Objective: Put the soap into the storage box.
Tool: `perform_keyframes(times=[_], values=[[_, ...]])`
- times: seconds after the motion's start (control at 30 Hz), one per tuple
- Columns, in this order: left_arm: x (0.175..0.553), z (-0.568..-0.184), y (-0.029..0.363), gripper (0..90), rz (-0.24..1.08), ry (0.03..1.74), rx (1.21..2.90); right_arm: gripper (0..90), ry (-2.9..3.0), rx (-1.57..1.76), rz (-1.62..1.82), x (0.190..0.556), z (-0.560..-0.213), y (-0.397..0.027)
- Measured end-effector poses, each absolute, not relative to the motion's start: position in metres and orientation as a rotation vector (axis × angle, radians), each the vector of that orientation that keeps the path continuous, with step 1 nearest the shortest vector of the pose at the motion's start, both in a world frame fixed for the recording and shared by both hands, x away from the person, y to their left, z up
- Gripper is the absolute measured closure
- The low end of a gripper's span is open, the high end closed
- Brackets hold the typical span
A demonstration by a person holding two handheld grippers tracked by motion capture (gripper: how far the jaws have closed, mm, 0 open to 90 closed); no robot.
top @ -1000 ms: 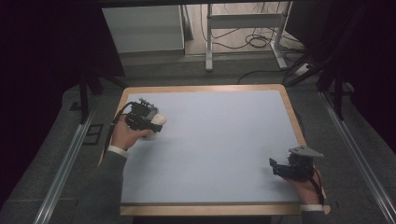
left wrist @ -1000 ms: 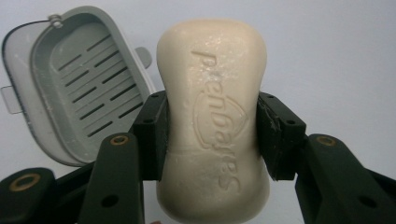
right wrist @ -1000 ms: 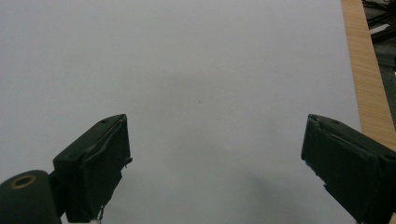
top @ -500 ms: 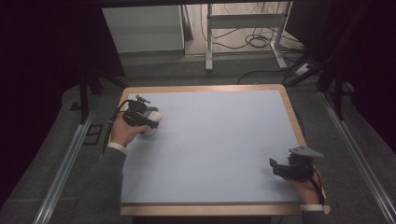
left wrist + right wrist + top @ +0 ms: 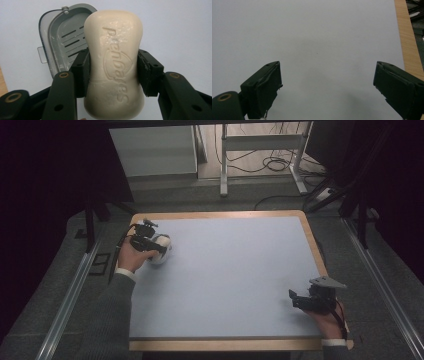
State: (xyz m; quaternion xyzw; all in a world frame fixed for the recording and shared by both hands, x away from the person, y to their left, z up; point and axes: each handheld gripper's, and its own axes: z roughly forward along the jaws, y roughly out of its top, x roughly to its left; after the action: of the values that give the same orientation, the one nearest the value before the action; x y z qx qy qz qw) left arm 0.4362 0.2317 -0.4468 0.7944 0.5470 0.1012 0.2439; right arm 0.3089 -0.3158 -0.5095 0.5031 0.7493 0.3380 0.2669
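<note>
The left tongs (image 5: 113,72) are pinching a bar of soap (image 5: 114,62) by its two long sides. The soap is pale cream, with letters pressed into its top (the letters are hard to read). It sits up off the worktop (image 5: 235,270), between the two black jaws.

Just behind the soap lies a grey soap dish (image 5: 62,42). The dish has slots in its bottom and a small tab on one side. The soap covers part of it.

In the high view, the left tongs (image 5: 150,242) and the soap are near the far left corner of the worktop. A hand (image 5: 132,257) in a grey sleeve holds them.

The right tongs (image 5: 327,92) are spread wide, with nothing between them. They sit near the near right corner of the worktop (image 5: 312,300), close to its wooden edge (image 5: 408,45). The worktop is light blue with a wood rim.
</note>
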Motion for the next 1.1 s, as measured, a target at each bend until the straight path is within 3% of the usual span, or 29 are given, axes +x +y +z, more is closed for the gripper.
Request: perform_keyframes(times=[1.1], values=[[0.452, -0.469, 0.241, 49.7, 0.269, 1.583, 2.171, 7.7, 2.024, 1.363, 0.904, 0.310, -0.511, -0.317]])
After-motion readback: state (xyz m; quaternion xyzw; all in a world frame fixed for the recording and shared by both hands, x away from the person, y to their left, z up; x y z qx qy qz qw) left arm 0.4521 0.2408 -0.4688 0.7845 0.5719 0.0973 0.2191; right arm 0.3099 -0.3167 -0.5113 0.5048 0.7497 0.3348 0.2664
